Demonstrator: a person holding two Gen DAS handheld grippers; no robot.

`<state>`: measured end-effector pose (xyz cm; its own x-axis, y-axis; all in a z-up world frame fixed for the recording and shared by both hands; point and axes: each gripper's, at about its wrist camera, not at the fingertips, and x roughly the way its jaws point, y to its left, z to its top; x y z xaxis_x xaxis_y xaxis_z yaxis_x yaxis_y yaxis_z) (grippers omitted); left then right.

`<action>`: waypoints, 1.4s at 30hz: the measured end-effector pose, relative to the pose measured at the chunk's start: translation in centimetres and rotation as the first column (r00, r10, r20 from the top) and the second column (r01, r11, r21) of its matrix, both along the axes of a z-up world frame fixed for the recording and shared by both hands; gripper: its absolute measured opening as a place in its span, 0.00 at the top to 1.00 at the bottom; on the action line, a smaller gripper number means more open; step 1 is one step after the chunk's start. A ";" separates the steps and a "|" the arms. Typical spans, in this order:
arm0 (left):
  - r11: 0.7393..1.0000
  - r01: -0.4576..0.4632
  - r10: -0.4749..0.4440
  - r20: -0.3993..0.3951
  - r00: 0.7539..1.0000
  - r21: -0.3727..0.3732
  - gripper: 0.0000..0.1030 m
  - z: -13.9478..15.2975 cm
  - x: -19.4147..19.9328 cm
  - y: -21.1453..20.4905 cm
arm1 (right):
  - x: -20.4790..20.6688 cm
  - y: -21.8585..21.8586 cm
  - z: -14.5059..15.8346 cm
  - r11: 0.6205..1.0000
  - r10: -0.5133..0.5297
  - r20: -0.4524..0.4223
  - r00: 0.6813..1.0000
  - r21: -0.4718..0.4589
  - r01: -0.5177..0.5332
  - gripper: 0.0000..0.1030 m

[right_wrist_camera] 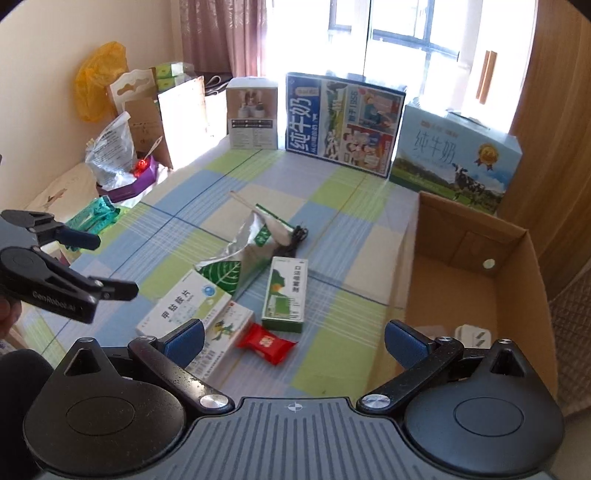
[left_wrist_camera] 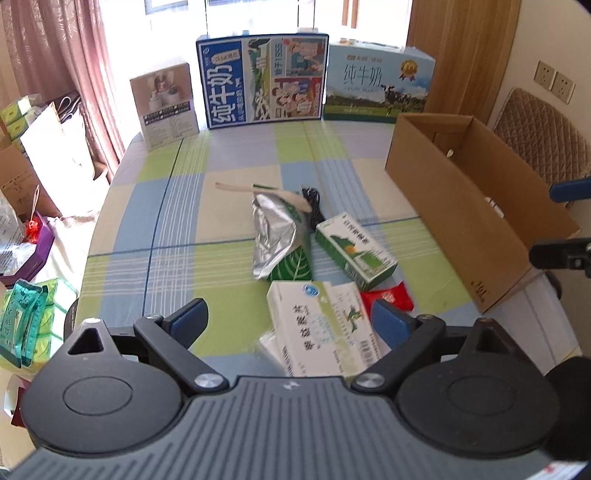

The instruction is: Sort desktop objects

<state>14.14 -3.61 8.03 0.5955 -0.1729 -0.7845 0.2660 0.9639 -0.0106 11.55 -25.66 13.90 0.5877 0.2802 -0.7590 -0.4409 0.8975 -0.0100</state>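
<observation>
— Somebody's living quarters, you reckon?
— A home, yes: pink curtains at a sunny window, a checked tablecloth, milk gift cartons, a quilted chair, wall sockets, shopping bags piled alongside.
</observation>
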 end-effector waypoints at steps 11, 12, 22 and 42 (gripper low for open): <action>0.999 0.023 -0.021 -0.033 0.999 0.048 0.10 -4.1 -0.9 -0.5 | 0.7 1.4 -4.6 0.994 -0.094 -0.110 0.989 0.049 0.100 0.02; 0.998 0.026 -0.025 -0.038 0.999 0.050 0.10 -4.5 -0.8 -0.8 | 0.8 1.3 -5.0 0.993 -0.100 -0.121 0.988 0.053 0.106 0.02; 0.998 0.041 -0.038 -0.073 0.997 0.047 0.11 -7.6 0.6 -2.5 | 1.8 0.8 -9.6 0.984 -0.168 -0.199 0.965 0.022 0.176 0.02; 0.984 0.113 -0.099 -0.102 0.990 0.137 0.18 -10.7 3.3 -5.3 | 2.0 1.6 -12.2 0.974 -0.227 -0.182 0.957 -0.061 0.219 0.02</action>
